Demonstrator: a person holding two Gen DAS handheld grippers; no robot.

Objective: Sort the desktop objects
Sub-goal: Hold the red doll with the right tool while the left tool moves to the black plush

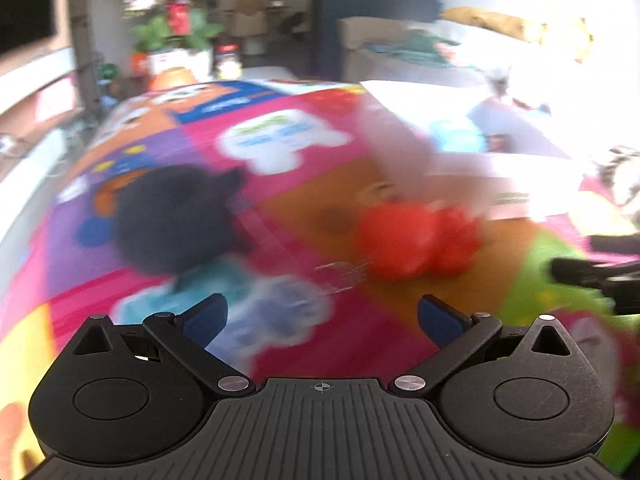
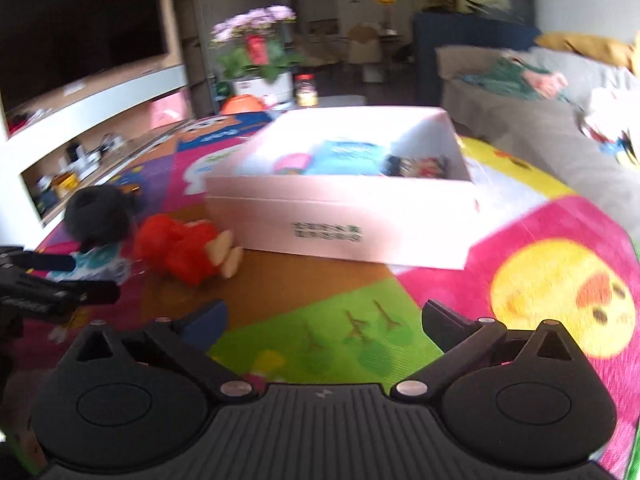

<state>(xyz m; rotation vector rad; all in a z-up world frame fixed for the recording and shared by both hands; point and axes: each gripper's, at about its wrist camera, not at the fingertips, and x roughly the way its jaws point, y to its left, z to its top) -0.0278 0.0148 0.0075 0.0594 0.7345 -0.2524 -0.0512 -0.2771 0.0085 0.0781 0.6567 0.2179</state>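
Two grippers on my feeds, both with jaws standing wide apart and nothing between them.

Left gripper (image 1: 322, 316): blue pads spread, hanging over the colourful play mat (image 1: 280, 184); this feed is heavily blurred.

Right gripper (image 2: 324, 320): fingers fully spread above a green patch of the mat, empty.

Items on the mat, as I see them:
- Black-headed plush doll (image 2: 98, 216), lying at the left, pale blue clothing below the head.
- Red plush toy (image 2: 180, 246), just beside the doll on its right, its pale feet close to the box's near wall; I cannot tell if they touch.
- White box (image 2: 340, 220), open-topped, standing right of the red toy. Inside: a light blue packet (image 2: 346, 158), something pink (image 2: 290, 164) to its left, and a dark, multicoloured item (image 2: 418, 166) to its right, too blurred to identify.

Background: potted pink flowers (image 2: 256, 40), dark television (image 2: 80, 28), grey sofa (image 2: 540, 128) at right.
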